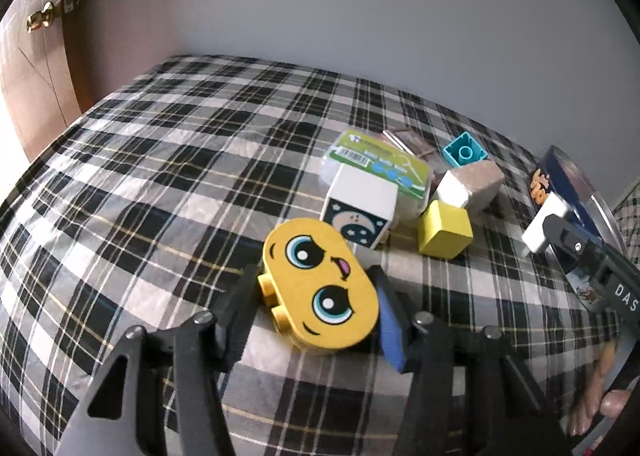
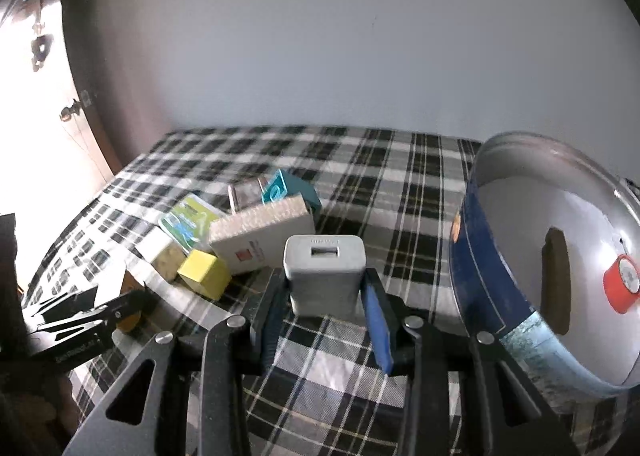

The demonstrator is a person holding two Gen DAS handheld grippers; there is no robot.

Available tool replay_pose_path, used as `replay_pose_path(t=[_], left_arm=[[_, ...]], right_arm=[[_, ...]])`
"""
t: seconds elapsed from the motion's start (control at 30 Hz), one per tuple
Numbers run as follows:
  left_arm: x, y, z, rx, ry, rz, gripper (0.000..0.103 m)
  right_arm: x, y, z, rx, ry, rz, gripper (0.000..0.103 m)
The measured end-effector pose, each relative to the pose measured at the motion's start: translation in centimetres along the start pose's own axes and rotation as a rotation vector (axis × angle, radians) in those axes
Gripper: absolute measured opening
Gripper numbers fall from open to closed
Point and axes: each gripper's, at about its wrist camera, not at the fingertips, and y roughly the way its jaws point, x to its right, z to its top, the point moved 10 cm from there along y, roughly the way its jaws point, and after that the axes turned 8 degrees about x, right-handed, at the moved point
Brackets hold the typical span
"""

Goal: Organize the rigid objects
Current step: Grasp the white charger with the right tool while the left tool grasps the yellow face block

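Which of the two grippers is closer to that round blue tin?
The right gripper: holding a white charger, it sits beside the blue tin. The left gripper is farther off, around the yellow face block.

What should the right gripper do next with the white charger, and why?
Probably carry it right, over the round tin. The right gripper already clamps the white charger above the plaid cloth, and the tin lies open beside it, apparently empty.
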Motion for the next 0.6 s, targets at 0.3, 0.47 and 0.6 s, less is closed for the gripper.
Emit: replay_pose_path(t=[0.3, 0.47, 0.6], left_arm=[[0.7, -2.7, 1.9, 0.166, -0.099, -0.082, 0.053], [2.1, -3.7, 2.9, 0.238, -0.103, -0.101, 0.053], [4.6, -4.7, 4.1, 0.292, -0.054, -0.124, 0.053]], right_arm=[[0.4, -2.0, 1.8, 0.115, 0.019, 0.033, 0.04], [1.3, -4.2, 3.5, 0.225, 0.05, 0.049, 0.04], [2.2, -5.1, 4.0, 0.264, 0.054, 0.028, 0.04]])
